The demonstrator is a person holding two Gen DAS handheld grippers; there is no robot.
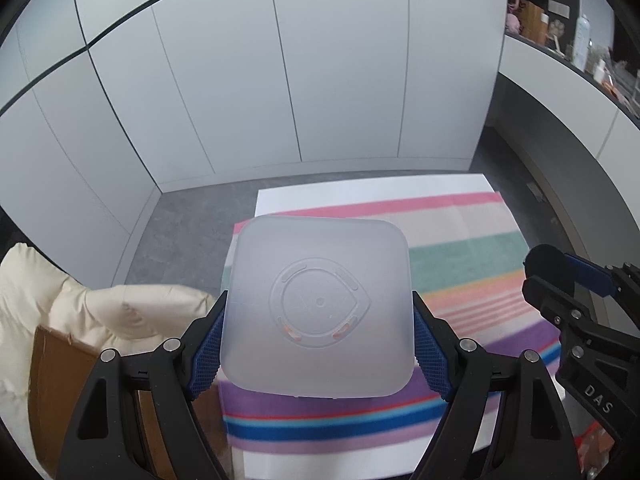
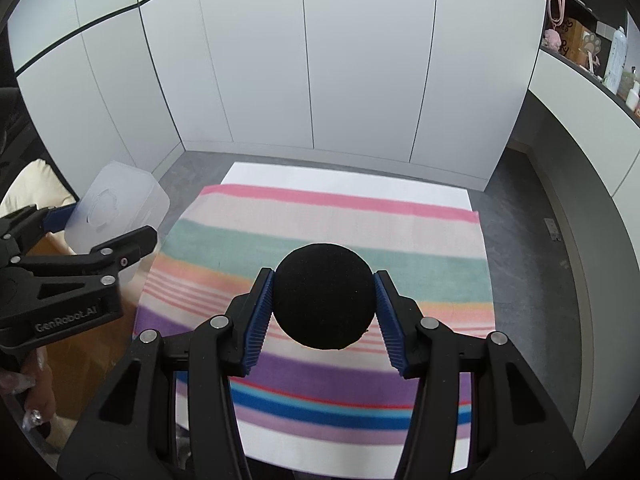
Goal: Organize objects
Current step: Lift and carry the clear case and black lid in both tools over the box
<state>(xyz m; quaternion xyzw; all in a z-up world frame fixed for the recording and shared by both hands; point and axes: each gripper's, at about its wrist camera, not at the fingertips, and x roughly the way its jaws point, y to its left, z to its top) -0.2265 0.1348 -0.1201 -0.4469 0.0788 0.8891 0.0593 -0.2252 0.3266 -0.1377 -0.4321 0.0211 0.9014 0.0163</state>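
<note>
Both things are up off the striped towel (image 2: 320, 216): left gripper (image 1: 318, 344) clamps the plastic box (image 1: 318, 308), right gripper (image 2: 324, 320) squeezes the black ball (image 2: 325, 296), neither put away yet

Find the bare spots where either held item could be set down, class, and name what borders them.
The whole striped cloth lies bare, bordered by the white board's far strip and grey floor beyond. It is crowded at the near left, where a cardboard box and cream cushion sit.
</note>
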